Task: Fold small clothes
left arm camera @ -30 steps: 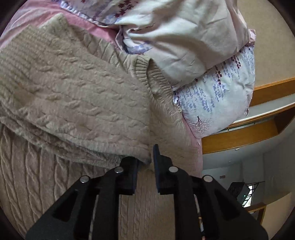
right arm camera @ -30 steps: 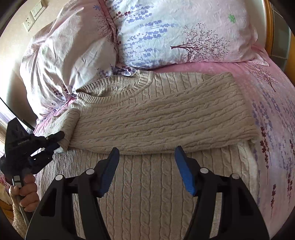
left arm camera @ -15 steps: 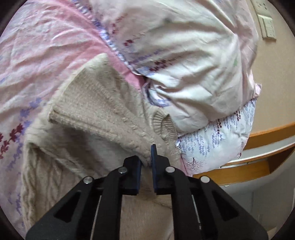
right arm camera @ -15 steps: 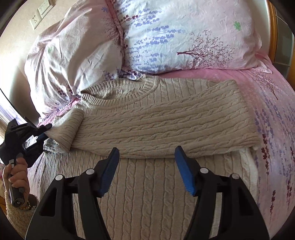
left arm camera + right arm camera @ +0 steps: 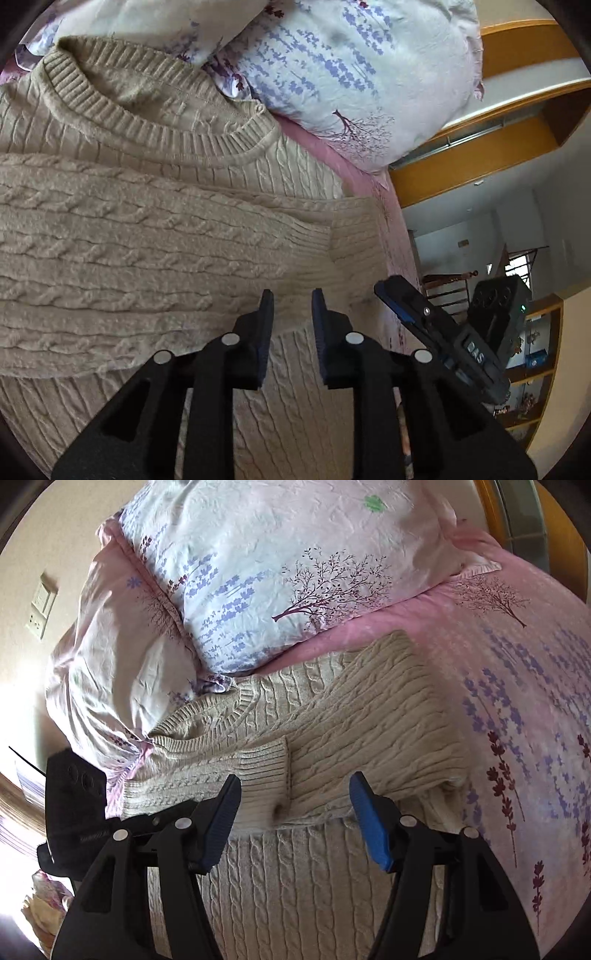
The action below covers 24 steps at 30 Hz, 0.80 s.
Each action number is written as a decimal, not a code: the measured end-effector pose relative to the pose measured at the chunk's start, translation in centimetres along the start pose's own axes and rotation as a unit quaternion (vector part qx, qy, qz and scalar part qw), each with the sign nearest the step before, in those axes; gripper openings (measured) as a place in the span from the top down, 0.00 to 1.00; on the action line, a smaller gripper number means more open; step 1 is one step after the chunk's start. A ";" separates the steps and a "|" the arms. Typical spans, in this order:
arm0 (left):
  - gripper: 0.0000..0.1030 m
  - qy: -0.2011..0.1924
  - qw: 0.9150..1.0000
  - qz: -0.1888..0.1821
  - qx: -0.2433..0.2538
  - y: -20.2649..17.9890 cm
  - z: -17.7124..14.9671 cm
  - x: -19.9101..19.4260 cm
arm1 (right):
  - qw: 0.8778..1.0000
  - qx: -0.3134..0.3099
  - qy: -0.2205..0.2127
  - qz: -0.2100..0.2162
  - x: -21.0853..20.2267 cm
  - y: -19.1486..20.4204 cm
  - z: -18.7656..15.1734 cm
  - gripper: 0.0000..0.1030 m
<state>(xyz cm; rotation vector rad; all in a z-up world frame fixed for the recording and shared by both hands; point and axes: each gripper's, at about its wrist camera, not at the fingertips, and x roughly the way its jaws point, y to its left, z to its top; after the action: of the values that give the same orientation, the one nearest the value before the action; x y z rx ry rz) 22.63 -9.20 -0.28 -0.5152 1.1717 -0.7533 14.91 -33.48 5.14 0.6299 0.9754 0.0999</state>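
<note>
A beige cable-knit sweater (image 5: 155, 236) lies flat on the bed, collar toward the pillows; it also shows in the right wrist view (image 5: 332, 746). Both sleeves are folded across the chest, and the ribbed cuff (image 5: 262, 771) of one lies over the other. My left gripper (image 5: 292, 302) hovers just above the sleeve cuff (image 5: 354, 243), jaws slightly apart with nothing between them. My right gripper (image 5: 295, 794) is wide open just in front of the cuff, above the sweater body. The right gripper (image 5: 424, 317) shows at the right in the left wrist view.
Two floral pillows (image 5: 277, 572) lie right behind the collar. The pink floral bedsheet (image 5: 517, 672) spreads to the right. A wooden headboard and shelf (image 5: 480, 155) stand beyond the bed. A wall socket (image 5: 40, 605) is at the left.
My left gripper carried the sleeve across the sweater's chest, laid it down and let go of it. The right gripper stayed open and moved closer to the left.
</note>
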 end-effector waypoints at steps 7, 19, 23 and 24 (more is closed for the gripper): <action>0.62 -0.138 0.976 0.169 0.013 4.2 -1.8 -12.5 | 0.999 -0.012 0.032 0.018 1.9 1.1 1.1 0.59; 0.58 -0.139 0.944 0.278 -0.111 15.1 -4.3 -19.6 | 0.996 -0.040 0.082 0.017 4.9 3.0 -0.6 0.73; 0.58 -0.144 0.945 0.275 -0.105 14.9 -4.5 -19.2 | 0.995 -0.063 0.074 0.015 4.9 4.0 -0.6 0.91; 0.61 -0.147 0.943 0.282 -0.101 14.8 -4.6 -19.2 | 0.996 -0.070 0.059 0.010 4.4 4.5 -0.3 0.91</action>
<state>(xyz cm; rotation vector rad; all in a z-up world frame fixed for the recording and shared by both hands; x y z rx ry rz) 18.34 15.10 -0.27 -0.4120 1.0442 -0.0577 18.06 -28.08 4.21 0.5085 1.0656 0.2234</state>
